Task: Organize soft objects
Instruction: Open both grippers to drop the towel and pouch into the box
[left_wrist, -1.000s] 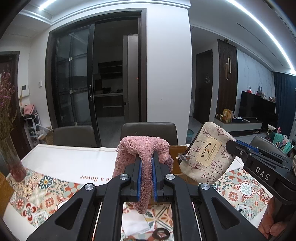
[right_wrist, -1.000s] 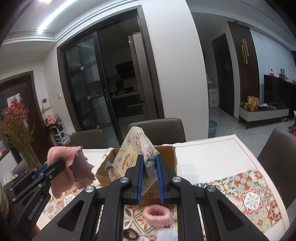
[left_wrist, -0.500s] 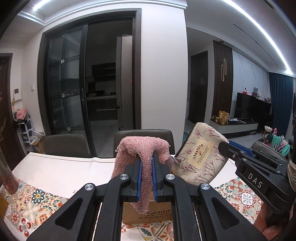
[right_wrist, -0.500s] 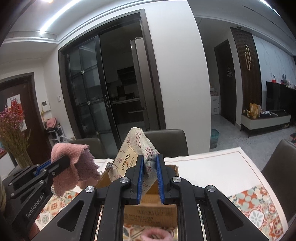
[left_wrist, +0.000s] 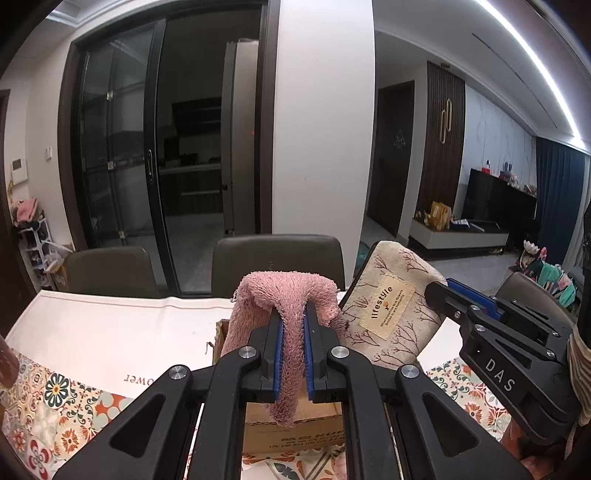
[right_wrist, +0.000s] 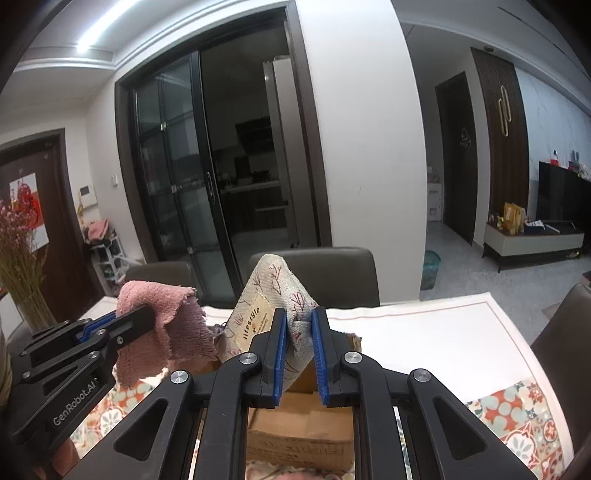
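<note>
Beneath and beyond both hand-held grippers a desk (left_wrist: 92, 332) is seen, covered by a white cloth whose near part carries a coloured tile pattern. Two dark chairs (left_wrist: 277, 258) are drawn up at its far edge, past the fingertips. A brown cardboard box (right_wrist: 299, 439) stands on the desk directly below the two hand-held grippers, its near wall showing between the arms of each; its inside cannot be made out. In the right wrist view a vase of dried pink flowers (right_wrist: 18, 258) is seen far off to the left of the left hand-held gripper. The left hand-held gripper (left_wrist: 291, 347) is pressed together on a pink terry cloth (left_wrist: 284, 295), which is draped over the fingertips and hangs down between the blue pads above the box. The right hand-held gripper (right_wrist: 298, 350) is pinched on a beige fabric pouch (right_wrist: 273, 295) printed with dark red branches and bearing a sewn label reading "lifestyle"; the pouch is held upright, one corner pointing up, also above the box. In the left wrist view the pouch (left_wrist: 391, 314) is seen just to the right of the pink cloth, and the two appear to touch at the edge. A small pink object, barely visible, lies on the desk at the lower edge of the right wrist view.
</note>
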